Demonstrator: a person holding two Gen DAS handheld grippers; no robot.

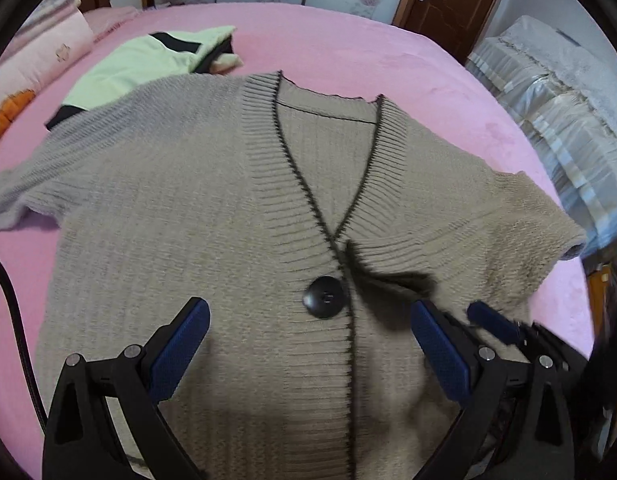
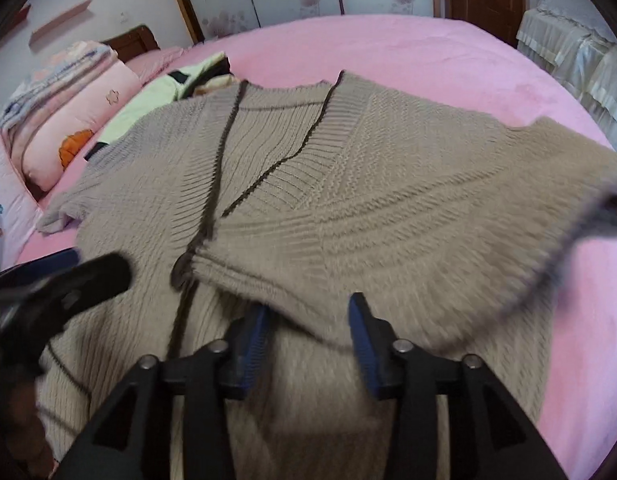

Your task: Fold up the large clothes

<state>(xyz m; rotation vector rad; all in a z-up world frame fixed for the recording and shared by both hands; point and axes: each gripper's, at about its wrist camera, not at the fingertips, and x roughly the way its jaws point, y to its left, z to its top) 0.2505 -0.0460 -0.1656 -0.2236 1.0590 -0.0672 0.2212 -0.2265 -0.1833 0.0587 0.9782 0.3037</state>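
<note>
A beige knit cardigan (image 1: 180, 200) with dark trim and a black button (image 1: 325, 297) lies spread face up on the pink bed (image 1: 348, 48). It also shows in the right wrist view (image 2: 388, 208). My left gripper (image 1: 310, 344) is open and empty, just above the cardigan's front near the button. My right gripper (image 2: 308, 332) is open over the cardigan's right front panel, where a fold of knit bunches between the fingers. It also shows blurred in the left wrist view (image 1: 492, 322). The left gripper appears blurred in the right wrist view (image 2: 88, 276).
A pale green and black garment (image 1: 148, 60) lies folded beyond the cardigan's left shoulder. Pillows and folded bedding (image 2: 80, 112) sit at the bed's left end. A covered sofa (image 1: 556, 112) stands right of the bed, with a brown door (image 1: 448, 0) behind.
</note>
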